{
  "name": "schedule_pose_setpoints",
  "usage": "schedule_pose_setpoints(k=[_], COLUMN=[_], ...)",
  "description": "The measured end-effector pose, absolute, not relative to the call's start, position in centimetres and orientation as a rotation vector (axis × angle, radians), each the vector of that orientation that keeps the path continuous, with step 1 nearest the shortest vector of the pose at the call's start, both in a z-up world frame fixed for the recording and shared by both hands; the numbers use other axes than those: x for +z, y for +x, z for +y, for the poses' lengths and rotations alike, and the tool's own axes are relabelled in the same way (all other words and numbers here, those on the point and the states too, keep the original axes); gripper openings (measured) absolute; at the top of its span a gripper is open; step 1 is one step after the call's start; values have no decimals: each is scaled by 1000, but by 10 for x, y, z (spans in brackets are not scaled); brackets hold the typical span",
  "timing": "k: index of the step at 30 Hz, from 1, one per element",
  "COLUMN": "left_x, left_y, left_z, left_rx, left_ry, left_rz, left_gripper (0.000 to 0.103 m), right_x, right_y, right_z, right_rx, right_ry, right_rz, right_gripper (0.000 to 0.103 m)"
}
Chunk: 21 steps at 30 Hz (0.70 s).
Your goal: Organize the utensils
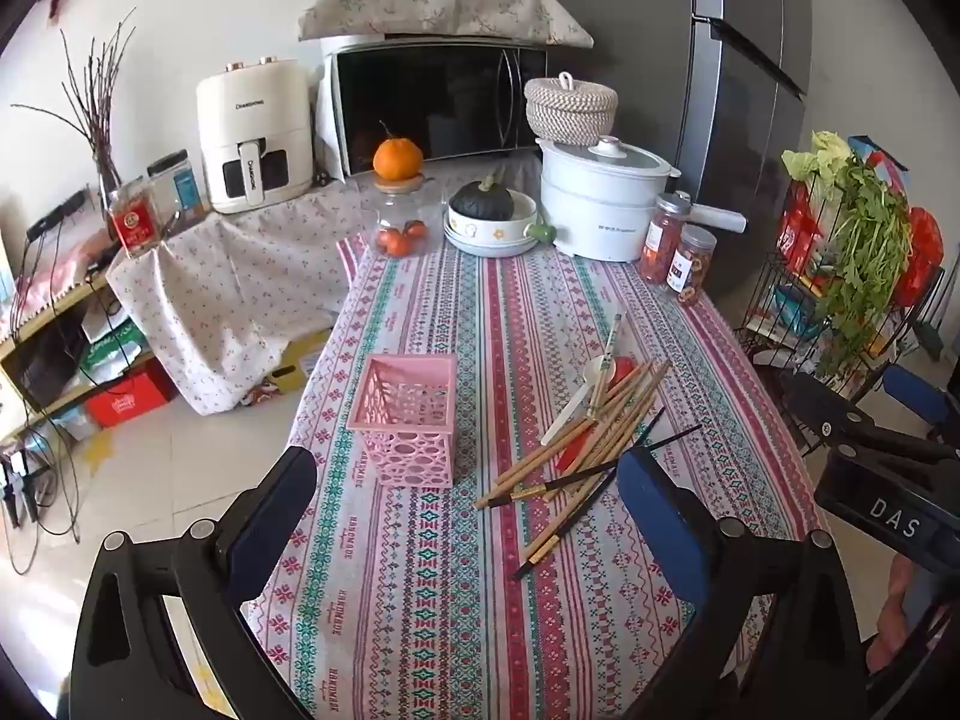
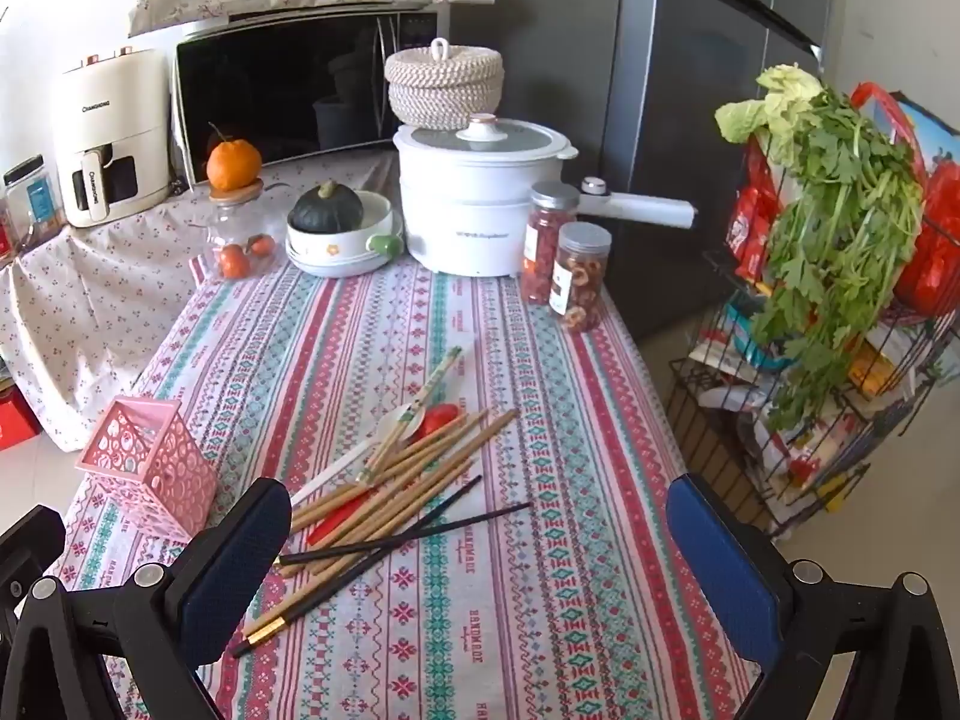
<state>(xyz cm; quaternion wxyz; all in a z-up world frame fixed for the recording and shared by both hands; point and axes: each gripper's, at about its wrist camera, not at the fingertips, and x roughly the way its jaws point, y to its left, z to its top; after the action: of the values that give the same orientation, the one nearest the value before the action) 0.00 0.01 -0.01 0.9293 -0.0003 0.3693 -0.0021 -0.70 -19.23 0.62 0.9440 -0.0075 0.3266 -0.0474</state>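
A utensil basket [image 1: 405, 420] stands at centre frame on the tablecloth [image 1: 432, 570]. Right of it lies a chopstick pile [image 1: 591, 438], overlapping spoons. Behind, at upper frame, an electric pot [image 1: 600, 204] stands before a microwave [image 1: 432, 102].

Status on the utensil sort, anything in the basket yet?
Nothing done: the pink plastic lattice basket looks empty. Nothing in hand: left gripper and right gripper are both open, above the table. Left: the whole pile of bamboo and black chopsticks, white spoon and red spoon.
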Motion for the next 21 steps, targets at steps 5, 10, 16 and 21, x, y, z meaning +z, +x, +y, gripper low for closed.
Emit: schedule_pose_setpoints(k=[5,10,16,21], left_x=[0,-3,-1,2], left_y=[2,3,5,5], left_z=[3,8,13,14], left_rx=[9,23,34,38], left_ry=[-3,-14,-27,-28], left_rz=[757,754,744,730], left_gripper=[102,102,102,102], right_x=[8,11,9,11], right_y=[-4,-6,-7,-8], right_z=[-186,-179,-183,-184], right_rx=[-103,-95,-80,-81], right_ry=[-30,-36,-21,-15], right_rz=[663,656,658,652], right_gripper=[103,103,103,103])
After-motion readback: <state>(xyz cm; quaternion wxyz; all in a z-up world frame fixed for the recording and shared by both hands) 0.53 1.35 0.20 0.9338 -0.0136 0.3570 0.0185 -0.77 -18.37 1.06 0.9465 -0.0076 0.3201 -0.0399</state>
